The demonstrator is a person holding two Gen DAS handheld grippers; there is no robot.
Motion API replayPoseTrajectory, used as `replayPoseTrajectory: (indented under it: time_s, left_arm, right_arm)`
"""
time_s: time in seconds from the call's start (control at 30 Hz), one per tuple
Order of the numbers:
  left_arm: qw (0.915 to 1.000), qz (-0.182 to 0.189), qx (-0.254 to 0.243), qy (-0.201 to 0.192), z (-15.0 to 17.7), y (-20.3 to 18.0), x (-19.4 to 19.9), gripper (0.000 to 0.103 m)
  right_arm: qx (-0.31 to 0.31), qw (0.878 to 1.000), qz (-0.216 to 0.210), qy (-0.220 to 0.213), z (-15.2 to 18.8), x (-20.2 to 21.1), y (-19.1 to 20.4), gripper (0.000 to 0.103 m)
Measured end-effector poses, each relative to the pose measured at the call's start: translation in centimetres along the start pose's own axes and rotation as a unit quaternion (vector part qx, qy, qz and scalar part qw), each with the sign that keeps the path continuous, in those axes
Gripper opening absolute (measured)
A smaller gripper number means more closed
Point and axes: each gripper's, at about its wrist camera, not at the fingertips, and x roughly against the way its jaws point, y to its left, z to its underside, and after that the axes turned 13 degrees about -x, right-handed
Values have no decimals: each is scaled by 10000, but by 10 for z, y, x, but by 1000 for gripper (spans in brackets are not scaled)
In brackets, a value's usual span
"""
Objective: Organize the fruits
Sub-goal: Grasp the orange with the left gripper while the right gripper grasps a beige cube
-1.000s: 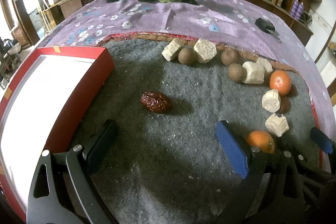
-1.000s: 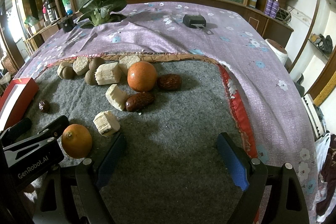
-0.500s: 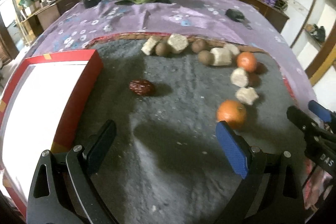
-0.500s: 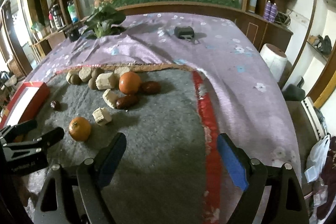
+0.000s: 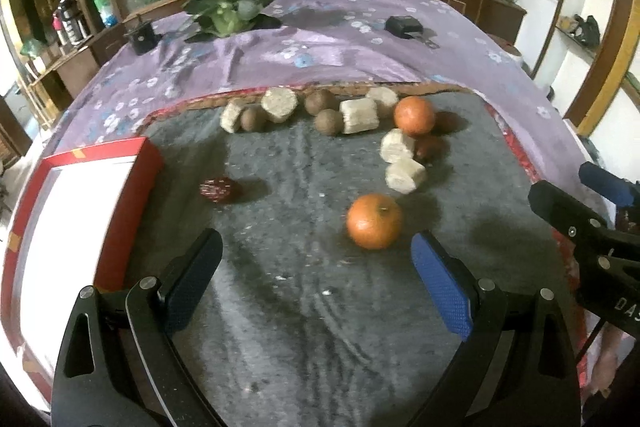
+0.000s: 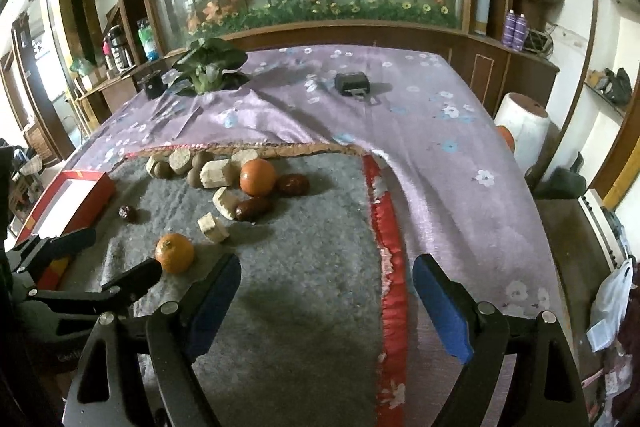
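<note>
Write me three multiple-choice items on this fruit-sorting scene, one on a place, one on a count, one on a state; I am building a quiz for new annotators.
1. Where does the red box sit relative to the lone dark red date in the left wrist view?
A. To its left
B. To its right
C. On top of it

2. How many oranges lie on the grey mat?
A. One
B. Two
C. Four

3. What is the state of the left claw?
A. Shut on an orange
B. Shut on a date
C. Open, holding nothing

Answers:
1. A: the box lies at the mat's left edge, with the date to its right.
2. B: a near orange and a far orange show.
3. C: its fingers stand wide apart over bare mat, with the near orange ahead of them.
</note>
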Motion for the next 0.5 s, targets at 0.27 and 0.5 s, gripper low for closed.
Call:
replayPoseTrajectory:
  time_s: [0.27,0.5]
  left_arm:
    - [9995,174,-256,7,-8,-9,-11,96]
    - [9978,304,-567,128,-10,-20,-23,51]
  right_arm:
    - [-189,9997,-129,47,-2,-1,-11,88]
    - [-120,9995,-289,84,-1,-5,-13,77]
